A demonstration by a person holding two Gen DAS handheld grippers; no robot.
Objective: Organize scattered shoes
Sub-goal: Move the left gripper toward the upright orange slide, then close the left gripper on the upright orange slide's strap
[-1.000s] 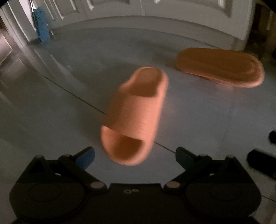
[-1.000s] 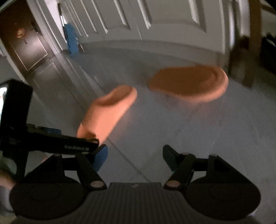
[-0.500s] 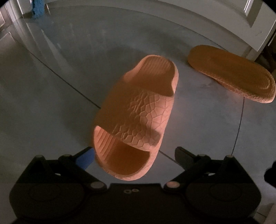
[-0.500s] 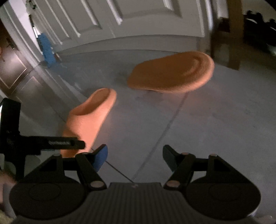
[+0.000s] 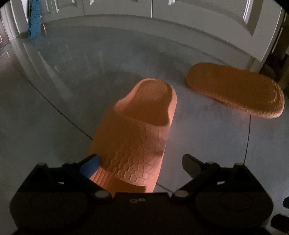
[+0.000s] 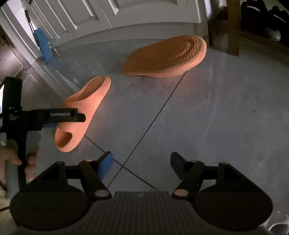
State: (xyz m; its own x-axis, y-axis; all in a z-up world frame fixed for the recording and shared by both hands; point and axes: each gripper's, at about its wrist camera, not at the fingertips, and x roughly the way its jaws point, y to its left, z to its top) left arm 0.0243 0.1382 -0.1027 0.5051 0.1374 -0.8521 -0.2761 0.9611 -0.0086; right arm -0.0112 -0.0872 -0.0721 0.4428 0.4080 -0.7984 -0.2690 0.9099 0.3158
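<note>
An orange slide sandal (image 5: 137, 130) lies upright on the grey tiled floor (image 5: 45, 126) in the lower centre of the left wrist view, its strap embossed with a honeycomb pattern, the footbed ridged, the open heel pointing toward the top of the frame. Its toe end runs down under the camera housing and is cut off there. The left gripper (image 5: 140, 162) stands open around the strap: the blue pad of one finger (image 5: 90, 165) sits just beside the sandal's left edge, though whether it touches cannot be told, and the other finger is clearly apart on the right.

The second orange sandal (image 5: 234, 90) lies upside down in the upper right, its textured sole facing up, blurred at the near rim. In the right wrist view it sits at upper centre (image 6: 166, 56), one edge lifted off the floor, near a wooden leg (image 6: 233, 27).

The right gripper (image 6: 141, 162) hangs open over bare floor at the crossing of two tile joints, nothing between its fingers. At the left edge of that view a hand (image 6: 10, 159) grips the other tool's handle, partly hidden. A blue mop head (image 6: 43, 46) leans by the white panelled doors (image 6: 126, 10). Dark shapes at the lower right of the left wrist view are too dim to identify.
</note>
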